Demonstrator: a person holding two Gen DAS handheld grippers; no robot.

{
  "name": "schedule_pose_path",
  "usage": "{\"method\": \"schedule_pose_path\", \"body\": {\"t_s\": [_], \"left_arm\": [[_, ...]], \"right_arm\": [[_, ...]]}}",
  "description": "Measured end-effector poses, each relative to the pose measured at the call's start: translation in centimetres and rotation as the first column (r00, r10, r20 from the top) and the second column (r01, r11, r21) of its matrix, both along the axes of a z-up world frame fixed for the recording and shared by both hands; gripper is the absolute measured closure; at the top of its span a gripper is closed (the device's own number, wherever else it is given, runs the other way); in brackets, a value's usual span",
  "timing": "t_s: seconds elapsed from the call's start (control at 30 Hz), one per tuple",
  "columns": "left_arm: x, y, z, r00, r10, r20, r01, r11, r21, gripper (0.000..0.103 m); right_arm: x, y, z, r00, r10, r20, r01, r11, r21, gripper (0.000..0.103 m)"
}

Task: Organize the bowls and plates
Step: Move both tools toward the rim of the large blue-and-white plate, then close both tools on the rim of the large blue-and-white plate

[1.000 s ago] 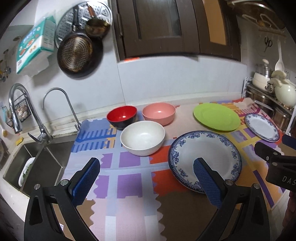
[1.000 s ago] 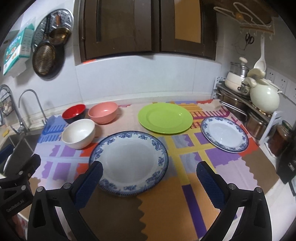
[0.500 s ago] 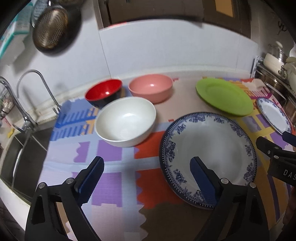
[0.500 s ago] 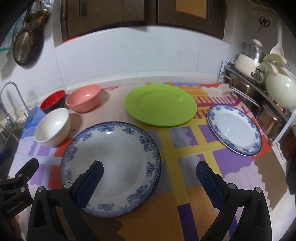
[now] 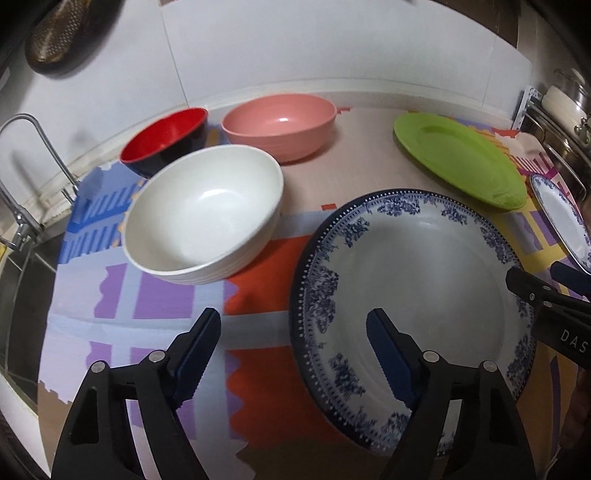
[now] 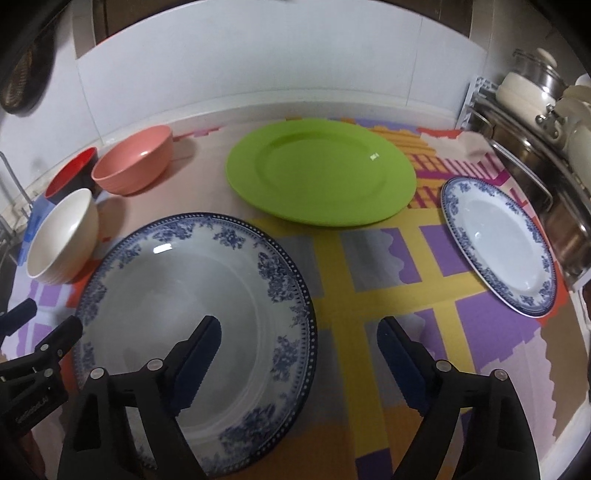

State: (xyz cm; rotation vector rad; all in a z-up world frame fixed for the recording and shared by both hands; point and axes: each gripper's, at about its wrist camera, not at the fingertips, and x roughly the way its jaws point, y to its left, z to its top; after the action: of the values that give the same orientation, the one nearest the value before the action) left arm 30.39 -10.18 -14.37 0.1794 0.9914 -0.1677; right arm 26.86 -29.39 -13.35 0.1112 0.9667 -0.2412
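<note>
A large blue-and-white plate [image 5: 417,295] [image 6: 192,302] lies on the patterned mat in front. A white bowl [image 5: 203,218] [image 6: 61,236], a pink bowl [image 5: 280,123] [image 6: 135,158] and a red bowl [image 5: 164,140] [image 6: 70,177] stand to its left. A green plate [image 5: 458,158] [image 6: 321,177] lies behind it and a small blue-and-white plate [image 6: 498,243] [image 5: 561,218] lies to the right. My left gripper [image 5: 293,328] is open, straddling the big plate's left rim. My right gripper [image 6: 299,336] is open over its right rim. Both are empty.
A sink with a tap [image 5: 22,199] is at the left edge of the counter. A metal rack with pots [image 6: 532,107] stands at the right. A pan [image 5: 55,33] hangs on the white wall behind.
Both grippers have moved forward and down towards the large blue-and-white plate, which now fills more of each view. Both stay open. No dish has moved.
</note>
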Motion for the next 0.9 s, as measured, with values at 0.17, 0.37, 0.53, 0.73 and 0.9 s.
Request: {"method": "schedule_pose_path", "body": {"t_s": [0.17,0.37,0.53,0.73,0.9], "left_arm": [[0.7,-0.4,-0.7,1.000,0.002,-0.030,-0.002,1.000,-0.002,0.028],[1.2,-0.5,-1.4,0.998,0.010,-0.067,-0.012,1.000,-0.020,0.038],[1.5,-0.5,-1.5,0.997,0.009,-0.079,-0.012,1.000,-0.029,0.050],[1.6,-0.7,-1.5,0.997,0.002,-0.083,-0.005,0.999,-0.037,0.058],[1.7,-0.8,-1.4,0.997,0.001,-0.083,-0.004,0.999,-0.044,0.065]], "right_arm": [[1.2,-0.6,-1.0,0.999,0.004,-0.033,-0.004,1.000,0.024,0.026],[1.9,-0.8,-1.7,0.997,0.026,-0.068,-0.023,0.999,0.043,0.035],[2.2,-0.8,-2.1,0.996,0.042,-0.084,-0.037,0.998,0.059,0.042],[2.3,-1.0,-2.3,0.995,0.045,-0.087,-0.041,0.998,0.054,0.047],[2.2,-0.8,-2.2,0.994,0.072,-0.082,-0.069,0.997,0.045,0.059]]}}
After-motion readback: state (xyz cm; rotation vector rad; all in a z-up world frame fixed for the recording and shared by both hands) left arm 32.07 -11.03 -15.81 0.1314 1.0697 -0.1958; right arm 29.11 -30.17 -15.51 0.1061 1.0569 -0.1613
